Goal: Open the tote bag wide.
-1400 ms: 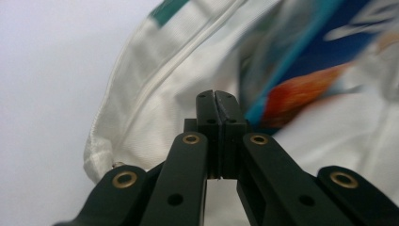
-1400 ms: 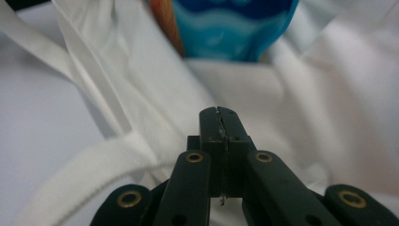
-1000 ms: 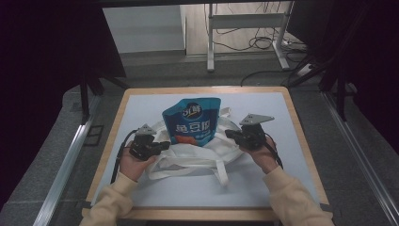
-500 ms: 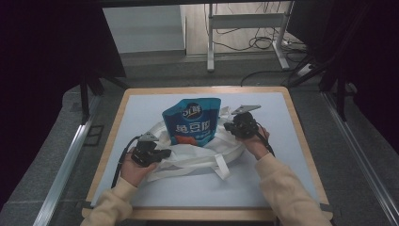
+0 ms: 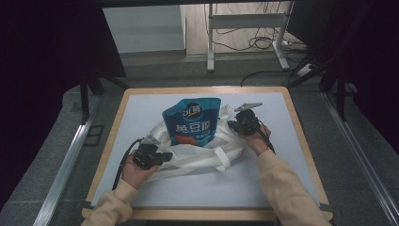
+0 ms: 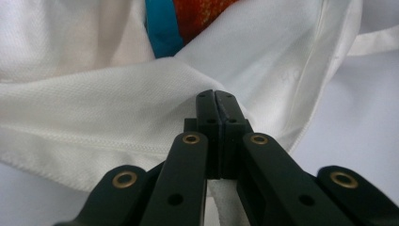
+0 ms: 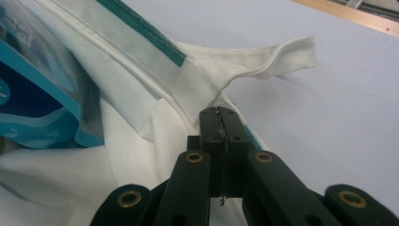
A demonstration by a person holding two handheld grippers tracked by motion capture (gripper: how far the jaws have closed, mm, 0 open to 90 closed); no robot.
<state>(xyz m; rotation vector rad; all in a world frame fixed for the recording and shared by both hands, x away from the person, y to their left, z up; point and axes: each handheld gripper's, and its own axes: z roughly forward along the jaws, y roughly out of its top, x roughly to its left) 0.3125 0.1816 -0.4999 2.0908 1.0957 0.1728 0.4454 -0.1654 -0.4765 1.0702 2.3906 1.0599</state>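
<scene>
On the bench (image 5: pixel 141 113), the white bag (image 5: pixel 207 153) is pinched by both closed claws: left claw (image 6: pixel 215 101), right claw (image 7: pixel 219 117). Since a second ago, its rim has been spread around the blue pouch (image 5: pixel 192 121), suggesting bagging.

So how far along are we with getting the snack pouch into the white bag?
Done: the blue pouch already stands partway inside the white bag, lower end in the opening. In hand: the left gripper and the right gripper are each shut on the bag's rim, on opposite sides of the pouch. Left: most of the pouch sticks out, so the bag probably needs pulling up around it.
</scene>
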